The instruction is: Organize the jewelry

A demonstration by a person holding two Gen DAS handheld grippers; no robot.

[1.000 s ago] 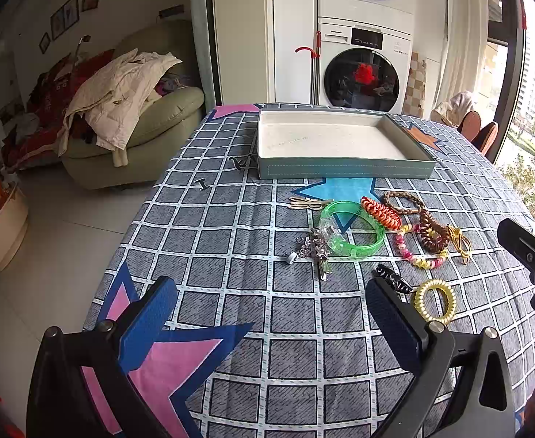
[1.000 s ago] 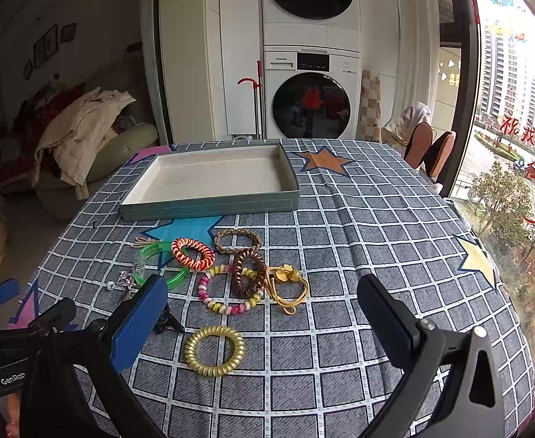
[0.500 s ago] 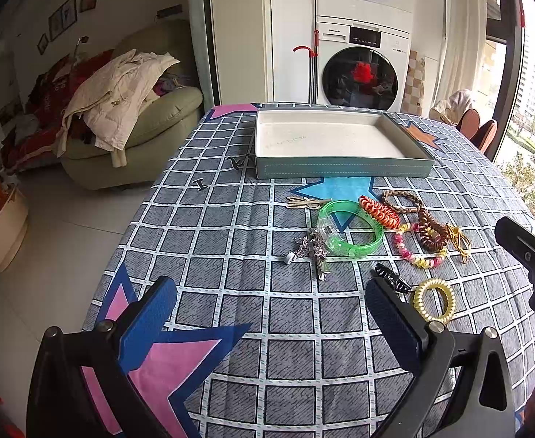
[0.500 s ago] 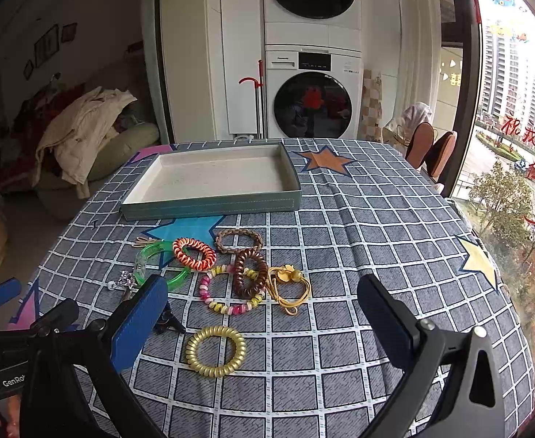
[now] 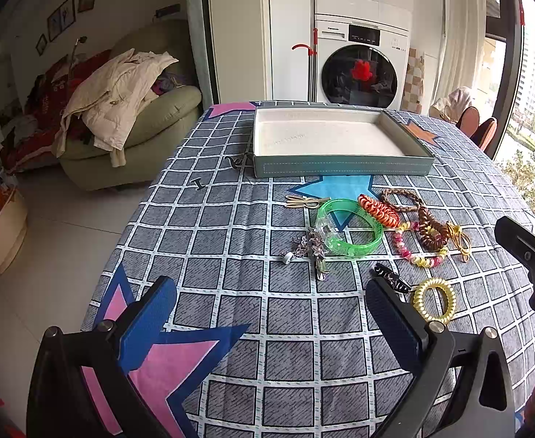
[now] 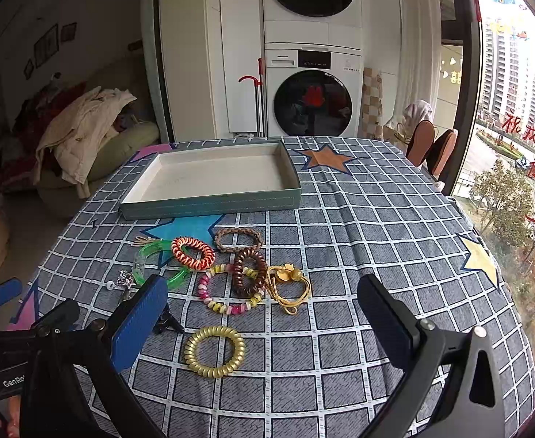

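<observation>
Checked grey cloth with coloured stars covers the counter (image 6: 377,241), and the jewelry lies loose on it in a cluster just in front of a shallow teal tray (image 6: 212,204) whose pale inside holds nothing. Nearest the tray sit a braided band (image 6: 239,239) and an orange coil tie (image 6: 193,252), which rests on the rim of a green bangle (image 5: 349,227). Below them a brown coil tie (image 6: 249,272) overlaps a pink and yellow bead bracelet (image 6: 227,294), with a gold cord piece (image 6: 288,286) touching its right side. A silver charm chain (image 5: 309,247) lies against the bangle's left edge, and a pale hairpin (image 5: 305,201) lies just beyond it. A gold coil tie (image 6: 214,351) lies apart, closest to the cameras, beside a small black clip (image 5: 391,276).

Both sets of fingers are spread wide and hold nothing: the left gripper (image 5: 267,314) hovers over the near edge of the cloth, the right gripper (image 6: 263,310) over the gold coil tie. Beyond the counter stand a stacked washer (image 6: 313,95) and a sofa (image 5: 139,135) heaped with clothes
</observation>
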